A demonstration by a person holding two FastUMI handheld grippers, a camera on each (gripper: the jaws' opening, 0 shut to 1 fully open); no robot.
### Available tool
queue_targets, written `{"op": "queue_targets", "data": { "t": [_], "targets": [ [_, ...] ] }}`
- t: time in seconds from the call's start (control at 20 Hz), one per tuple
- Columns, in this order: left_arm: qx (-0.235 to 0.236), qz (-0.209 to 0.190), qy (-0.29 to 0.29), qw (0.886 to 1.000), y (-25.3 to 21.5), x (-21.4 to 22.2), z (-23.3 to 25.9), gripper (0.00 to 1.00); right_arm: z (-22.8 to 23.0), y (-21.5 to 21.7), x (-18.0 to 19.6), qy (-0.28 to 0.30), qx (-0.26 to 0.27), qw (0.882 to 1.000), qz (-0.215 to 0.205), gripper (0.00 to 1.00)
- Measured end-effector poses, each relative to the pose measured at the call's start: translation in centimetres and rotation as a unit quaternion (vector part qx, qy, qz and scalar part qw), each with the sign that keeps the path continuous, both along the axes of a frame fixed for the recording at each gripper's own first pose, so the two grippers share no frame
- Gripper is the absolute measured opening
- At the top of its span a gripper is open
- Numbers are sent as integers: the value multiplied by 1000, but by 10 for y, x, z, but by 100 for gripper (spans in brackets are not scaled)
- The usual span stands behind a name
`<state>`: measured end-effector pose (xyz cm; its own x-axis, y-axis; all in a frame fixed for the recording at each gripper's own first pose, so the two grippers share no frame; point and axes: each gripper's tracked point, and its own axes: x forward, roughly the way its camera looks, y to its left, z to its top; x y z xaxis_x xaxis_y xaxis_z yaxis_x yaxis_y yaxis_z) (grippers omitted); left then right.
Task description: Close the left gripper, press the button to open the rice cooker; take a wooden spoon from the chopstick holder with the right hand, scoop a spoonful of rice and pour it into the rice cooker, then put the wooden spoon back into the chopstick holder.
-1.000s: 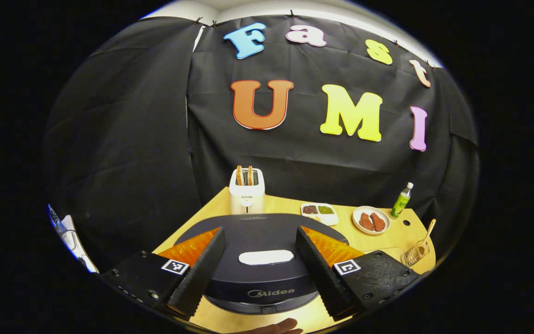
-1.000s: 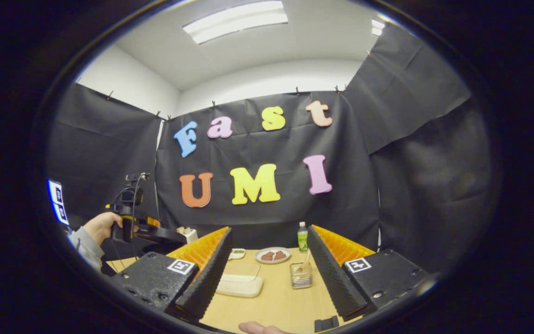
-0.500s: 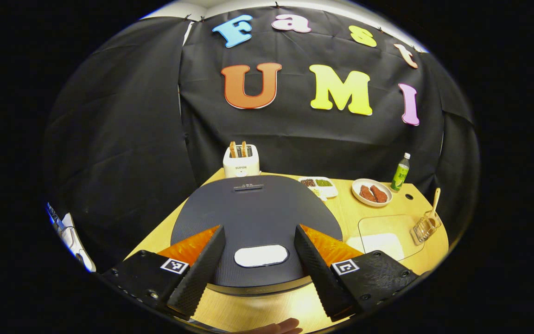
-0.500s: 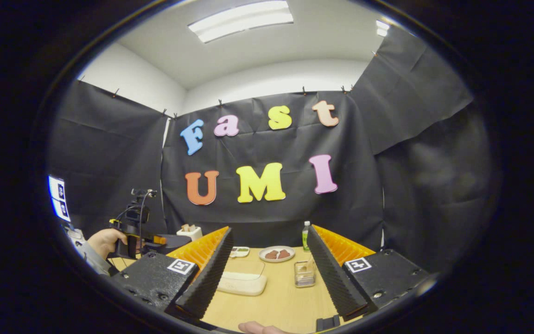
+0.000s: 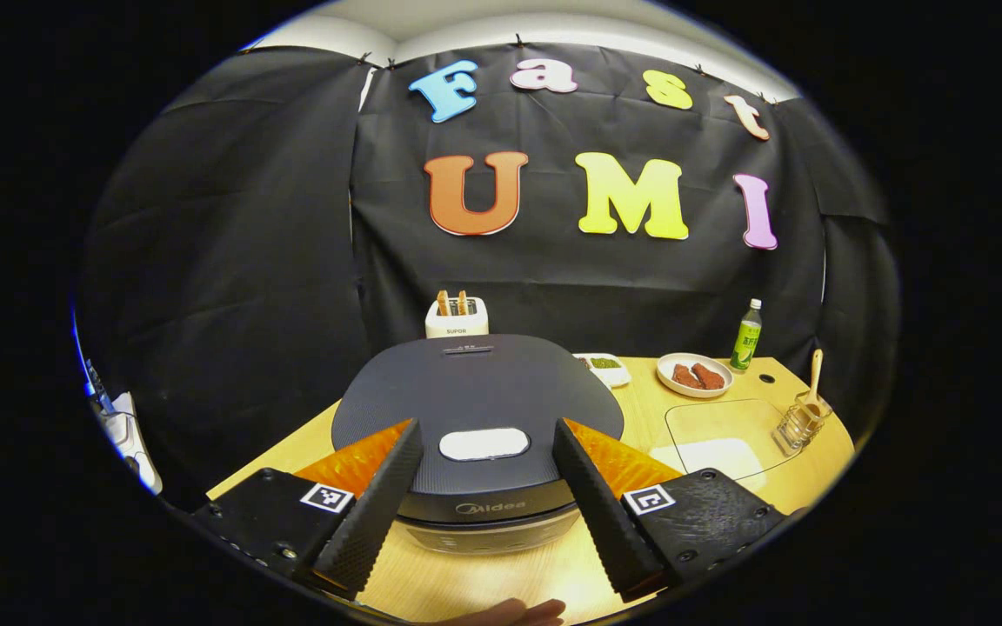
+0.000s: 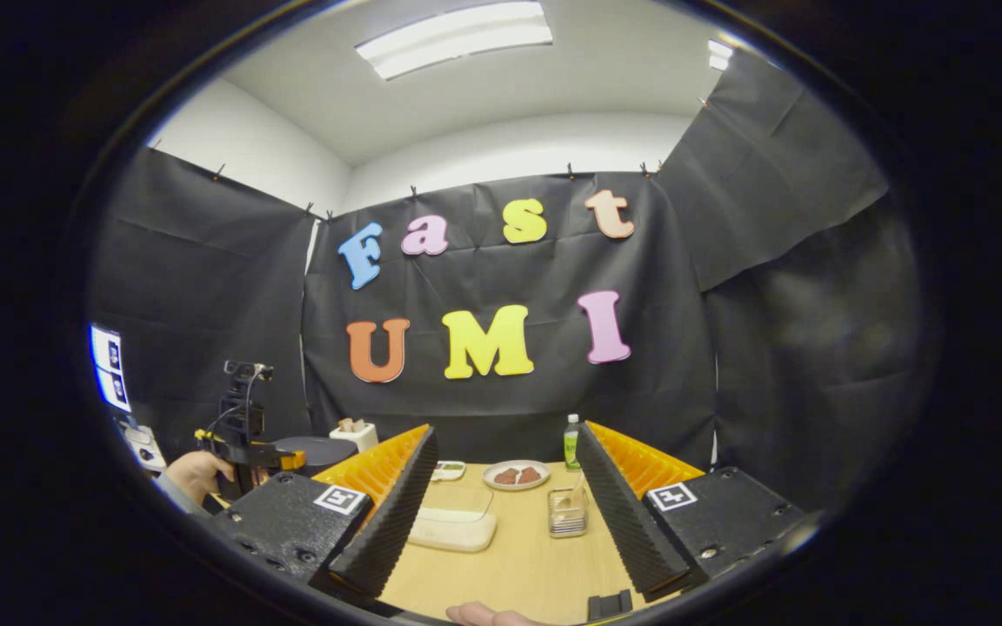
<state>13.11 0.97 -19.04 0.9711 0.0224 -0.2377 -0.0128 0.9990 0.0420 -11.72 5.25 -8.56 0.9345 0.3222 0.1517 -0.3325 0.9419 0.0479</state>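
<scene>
— Where's the rice cooker?
— Near the worktop's left front edge: dark, round, lid shut, pale oval button at the lid's front.
— And the wooden spoon?
— Upright in the clear chopstick holder, at the right edge.
— The rice?
— White, in a clear lidded container mid-worktop.

A wooden surface is seen carrying a rice cooker, toaster, plate, bottle and chopstick holder.
</scene>
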Motion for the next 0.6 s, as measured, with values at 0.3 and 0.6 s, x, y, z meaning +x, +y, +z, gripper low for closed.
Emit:
{"op": "queue_targets", "data": {
  "t": [0.3, 0.6],
  "targets": [
    [-5, 4, -39, 999, -1, 1, -3, 98, 1, -6, -1, -2, 2, 1000, -9, 99],
    [-4, 3, -83, 997, -2, 6, -10, 99, -1, -5, 1, 1, 2, 1000, -10, 99]
  ]
}}
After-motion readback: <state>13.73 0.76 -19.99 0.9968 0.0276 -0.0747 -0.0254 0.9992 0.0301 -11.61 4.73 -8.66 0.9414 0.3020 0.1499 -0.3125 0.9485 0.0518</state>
